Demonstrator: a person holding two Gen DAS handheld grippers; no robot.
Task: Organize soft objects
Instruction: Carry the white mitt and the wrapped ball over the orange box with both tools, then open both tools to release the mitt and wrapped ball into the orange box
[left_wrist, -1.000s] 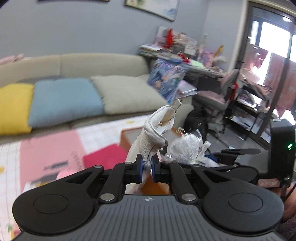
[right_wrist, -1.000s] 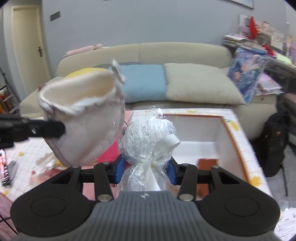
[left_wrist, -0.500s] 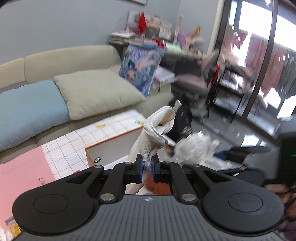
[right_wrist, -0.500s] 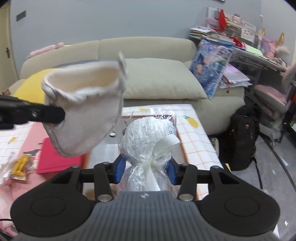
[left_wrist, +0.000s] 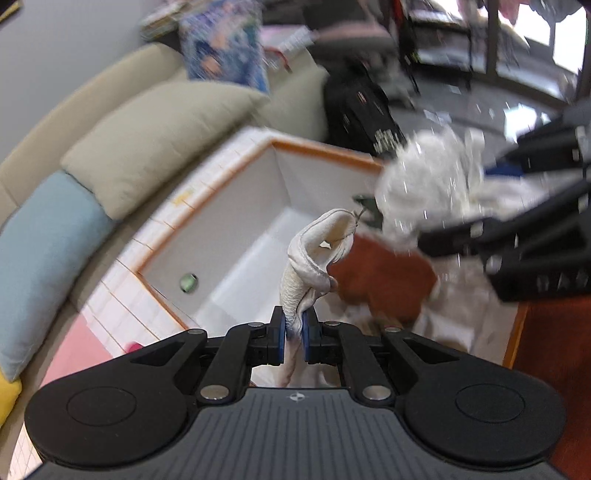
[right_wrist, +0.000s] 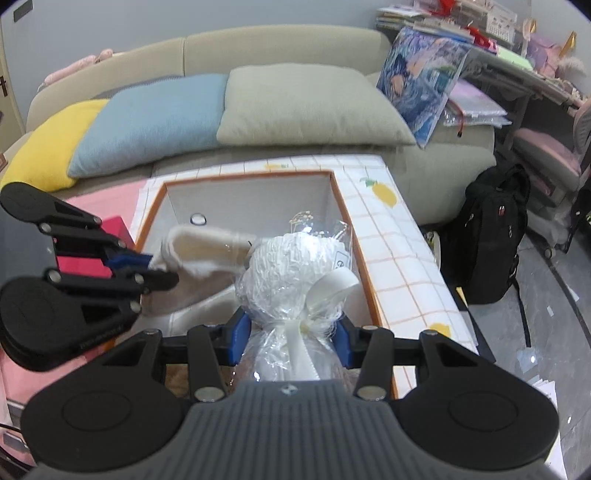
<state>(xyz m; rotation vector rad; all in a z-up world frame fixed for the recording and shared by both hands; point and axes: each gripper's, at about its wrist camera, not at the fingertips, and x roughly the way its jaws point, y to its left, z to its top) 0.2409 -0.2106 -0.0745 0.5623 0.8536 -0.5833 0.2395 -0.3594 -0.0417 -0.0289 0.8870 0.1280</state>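
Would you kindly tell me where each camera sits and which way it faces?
Left wrist: on the left gripper, looking down into the box; its fingers pinch the cream pouch.
Right wrist: on the right gripper, facing the sofa; it grips the wrapped bundle.
Shared: box, pouch, bundle, and each view shows the other gripper.

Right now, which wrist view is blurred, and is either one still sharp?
Left wrist view: heavy motion blur smears the sofa cushions, the box and the wrapped bundle; only the left gripper and its white cloth look crisp. Right wrist view: sharp throughout, with fisheye bending at the edges.
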